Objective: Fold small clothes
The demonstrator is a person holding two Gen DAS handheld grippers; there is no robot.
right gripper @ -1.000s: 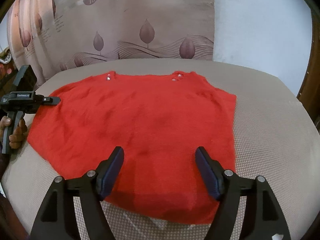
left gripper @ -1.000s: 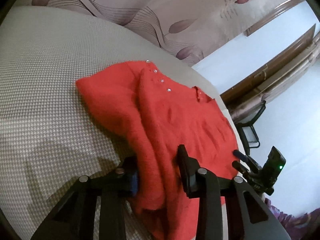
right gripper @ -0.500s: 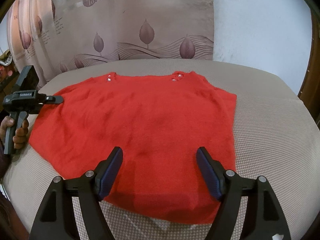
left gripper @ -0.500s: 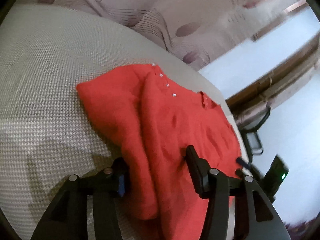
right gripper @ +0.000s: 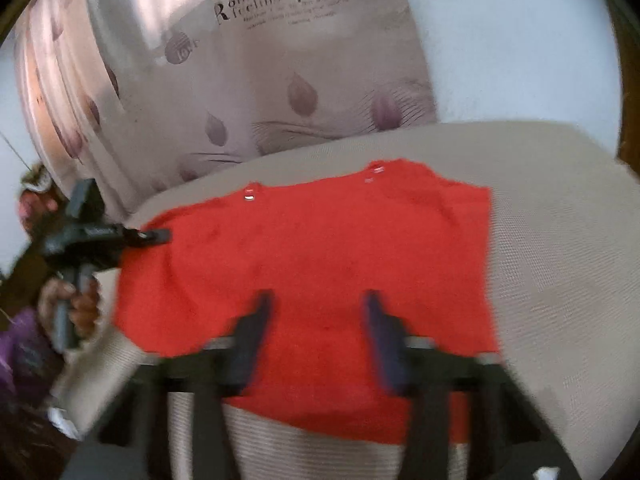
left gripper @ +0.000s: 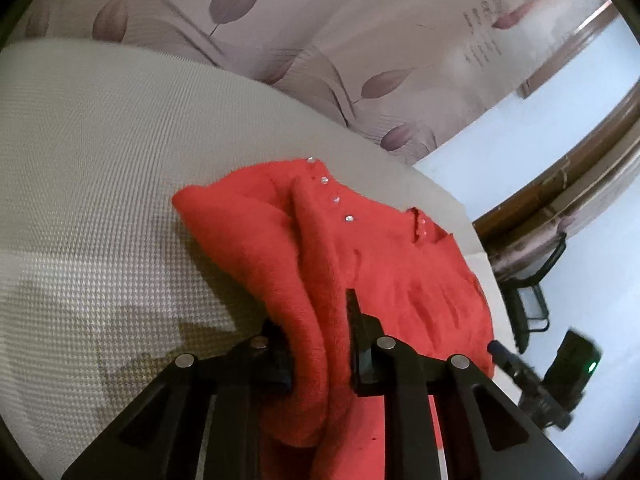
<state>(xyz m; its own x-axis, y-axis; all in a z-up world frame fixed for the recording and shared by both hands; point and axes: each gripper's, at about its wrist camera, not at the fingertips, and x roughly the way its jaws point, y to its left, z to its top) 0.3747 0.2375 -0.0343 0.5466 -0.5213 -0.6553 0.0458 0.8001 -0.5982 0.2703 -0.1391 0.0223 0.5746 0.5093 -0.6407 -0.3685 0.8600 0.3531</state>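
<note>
A: Where's the red top (right gripper: 320, 264)?

B: Spread flat on the beige padded surface (right gripper: 560, 264), neckline with its shiny studs (left gripper: 336, 199) on the far side, hem nearest.

A: And the left gripper (left gripper: 320, 344)?

B: Its fingers are closing on a bunched fold at the garment's left edge – cloth fills the gap between them. I'd say that edge is pinched so it can be carried over the middle.

A: The right gripper (right gripper: 316, 320)?

B: Blurred, over the near hem, fingers narrowing with red cloth between them – whether they press it yet, I cannot tell. Probably taking the hem so both sides fold together.
</note>
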